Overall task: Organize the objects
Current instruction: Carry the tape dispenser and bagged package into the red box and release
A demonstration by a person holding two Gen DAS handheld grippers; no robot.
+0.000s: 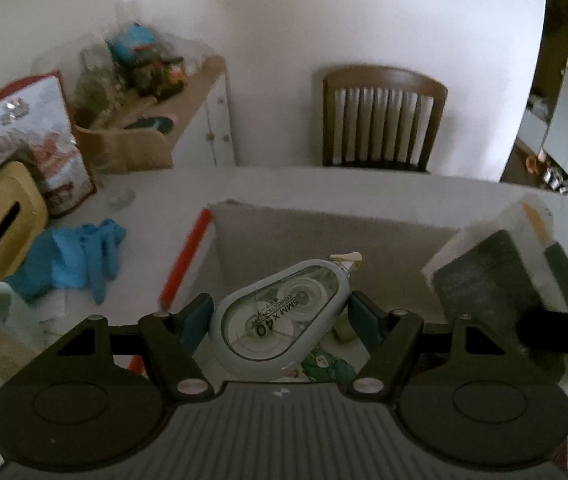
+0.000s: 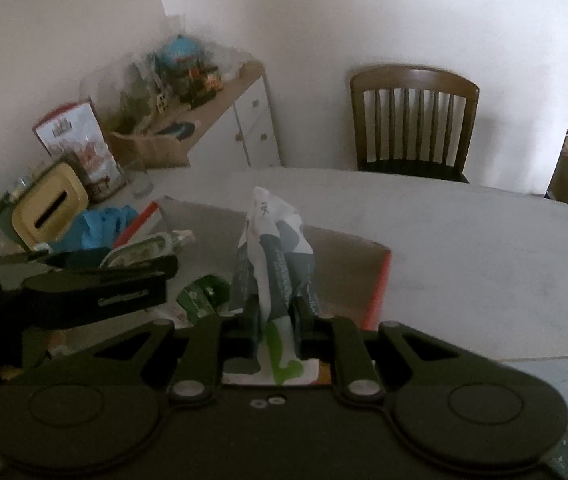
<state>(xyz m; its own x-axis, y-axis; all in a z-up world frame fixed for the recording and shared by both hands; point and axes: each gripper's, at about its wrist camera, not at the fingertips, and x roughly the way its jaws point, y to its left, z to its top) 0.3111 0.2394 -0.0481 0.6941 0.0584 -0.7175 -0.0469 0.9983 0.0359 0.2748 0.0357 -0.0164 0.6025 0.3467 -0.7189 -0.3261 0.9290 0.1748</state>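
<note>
Correction tape [image 1: 279, 316], a pale green-grey dispenser with a clear window and "5MM X 40" printed on it, sits crosswise between the pads of the left gripper [image 1: 277, 316], whose jaws stand fairly wide and press on its 2 long sides; it hangs above the open box [image 1: 324, 228], a grey-lined tray with a red rim that rests on the white table [image 2: 464, 248]. The right gripper [image 2: 275, 320] is nearly closed, pinching a soft white, grey and green packet [image 2: 273, 256] that stands up out of the jaws over the same box. The step in hand looks like carrying both items to the box and setting them inside. To do it well, I judge that each hand should come low over a bare patch of the lining before letting go, so the rounded dispenser does not roll or bounce and the limp packet does not flop over the rim; the 2 grippers are close together, so releasing 1 at a time would avoid a knock. A small green carton [image 2: 203, 298] already lies in the box and should be kept clear of. Counted: 1 correction tape, 1 packet, 1 green carton, 1 box, 2 grippers, 1 blue cloth or glove [image 1: 75, 256] left of the box, 1 yellow slotted holder [image 1: 1, 220] and 1 wooden chair [image 1: 382, 116] behind the table.
</note>
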